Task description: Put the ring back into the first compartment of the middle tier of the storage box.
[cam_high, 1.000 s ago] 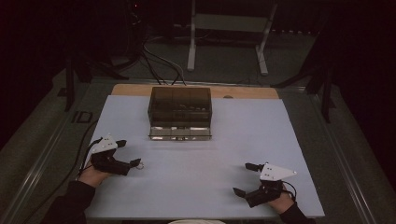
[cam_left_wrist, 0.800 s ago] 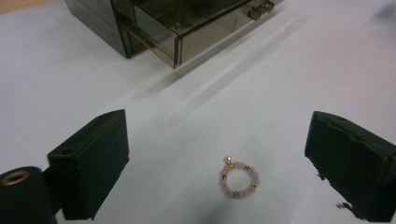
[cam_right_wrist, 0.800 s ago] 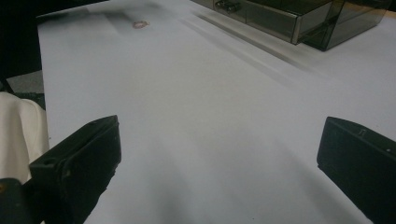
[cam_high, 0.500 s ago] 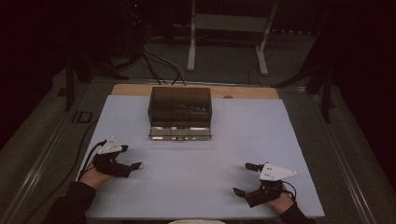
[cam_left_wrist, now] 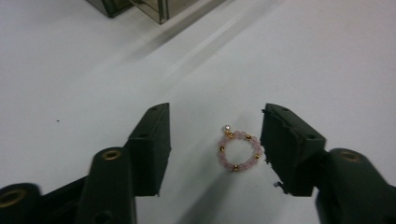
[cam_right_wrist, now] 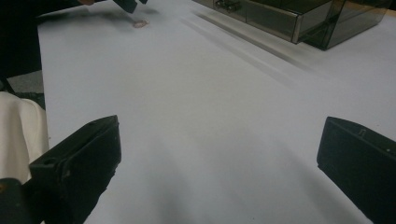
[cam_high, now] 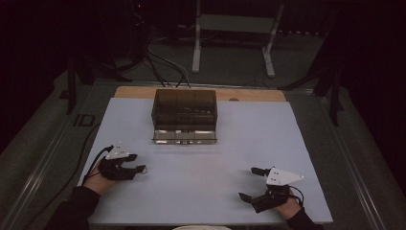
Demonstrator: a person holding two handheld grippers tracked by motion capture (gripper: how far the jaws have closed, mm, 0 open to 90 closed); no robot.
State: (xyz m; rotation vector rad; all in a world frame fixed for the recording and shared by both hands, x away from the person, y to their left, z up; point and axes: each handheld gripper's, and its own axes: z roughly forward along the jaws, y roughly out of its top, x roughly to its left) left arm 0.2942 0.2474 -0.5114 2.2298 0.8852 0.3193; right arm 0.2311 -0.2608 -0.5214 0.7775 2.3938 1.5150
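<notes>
- Smoky see-through drawer box (cam_high: 185,115) sits at the far middle of the white tabletop (cam_high: 268,143), its low front drawers facing the near edge
- Wooden board edge (cam_high: 249,94) peeks out just behind the box
- Beyond the table, a pale metal stand (cam_high: 233,28) on the dark floor
- Black cables (cam_high: 163,62) snake across that floor toward the table's back
- White cloth (cam_right_wrist: 21,135) hangs just off the table's near edge
</notes>
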